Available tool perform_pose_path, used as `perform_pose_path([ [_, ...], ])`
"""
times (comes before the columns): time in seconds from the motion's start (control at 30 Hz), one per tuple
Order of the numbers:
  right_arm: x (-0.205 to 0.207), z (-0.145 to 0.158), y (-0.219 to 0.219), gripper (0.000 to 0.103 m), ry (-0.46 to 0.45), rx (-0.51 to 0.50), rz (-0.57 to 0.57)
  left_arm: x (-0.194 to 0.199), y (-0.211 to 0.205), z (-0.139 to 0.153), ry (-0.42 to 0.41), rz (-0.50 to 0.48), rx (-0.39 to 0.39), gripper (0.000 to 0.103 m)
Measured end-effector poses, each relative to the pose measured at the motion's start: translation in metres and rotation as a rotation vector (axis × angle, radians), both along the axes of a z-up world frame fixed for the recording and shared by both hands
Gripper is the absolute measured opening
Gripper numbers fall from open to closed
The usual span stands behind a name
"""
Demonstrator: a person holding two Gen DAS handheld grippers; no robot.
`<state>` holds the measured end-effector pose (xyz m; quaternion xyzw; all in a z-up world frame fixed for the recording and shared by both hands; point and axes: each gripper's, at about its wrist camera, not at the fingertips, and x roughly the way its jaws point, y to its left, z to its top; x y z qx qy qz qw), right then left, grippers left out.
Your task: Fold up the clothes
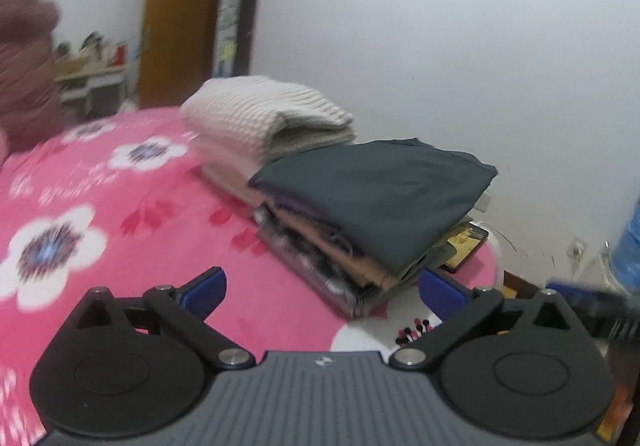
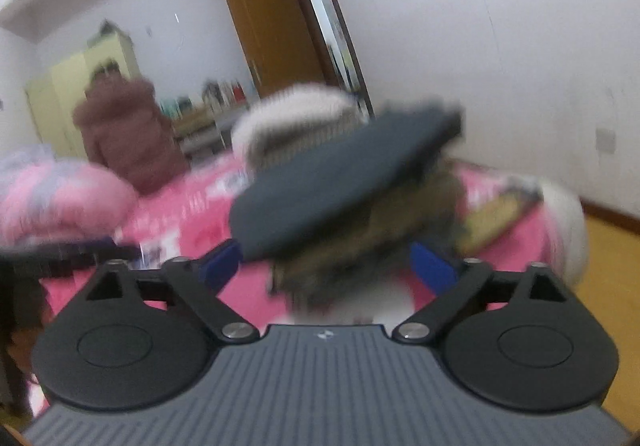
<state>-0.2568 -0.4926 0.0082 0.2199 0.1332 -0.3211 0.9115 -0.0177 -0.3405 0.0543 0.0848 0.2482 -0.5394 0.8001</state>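
Lying folded: two stacks [image 1: 372, 206] [image 1: 260, 122] (both grippers parted).

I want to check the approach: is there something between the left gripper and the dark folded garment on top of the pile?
Nothing visible stands between them. The left gripper is open and empty, with only pink bedspread before the dark garment topping the pile.

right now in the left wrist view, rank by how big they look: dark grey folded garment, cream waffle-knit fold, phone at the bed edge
1. dark grey folded garment, though it lies nearer the camera, so this is unsure
2. cream waffle-knit fold, close behind it in apparent size
3. phone, clearly smallest and partly hidden under the stack
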Motion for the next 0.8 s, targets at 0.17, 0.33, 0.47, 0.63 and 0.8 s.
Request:
perform_pose_path([
  [0.17, 0.024, -0.007, 0.035, 0.098, 0.105, 0.038, 0.004, -0.019, 0.024, 0.004, 0.008, 0.081, 0.029, 0.103],
  [0.33, 0.031, 0.008, 0.057, 0.102, 0.182, -0.017, -0.051, -0.036, 0.038, 0.008, -0.043, 0.108, 0.025, 0.103],
  [0.47, 0.03, 0.016, 0.071, 0.102, 0.266, -0.072, -0.101, -0.039, 0.042, 0.009, -0.039, 0.126, 0.05, 0.103],
  [0.63, 0.029, 0.023, 0.083, 0.102, 0.311, -0.11, -0.136, -0.041, 0.046, 0.01, -0.021, 0.129, 0.036, 0.103],
  [0.8, 0.033, 0.025, 0.095, 0.102, 0.376, -0.171, -0.195, -0.045, 0.045, 0.012, -0.056, 0.152, 0.028, 0.103],
])
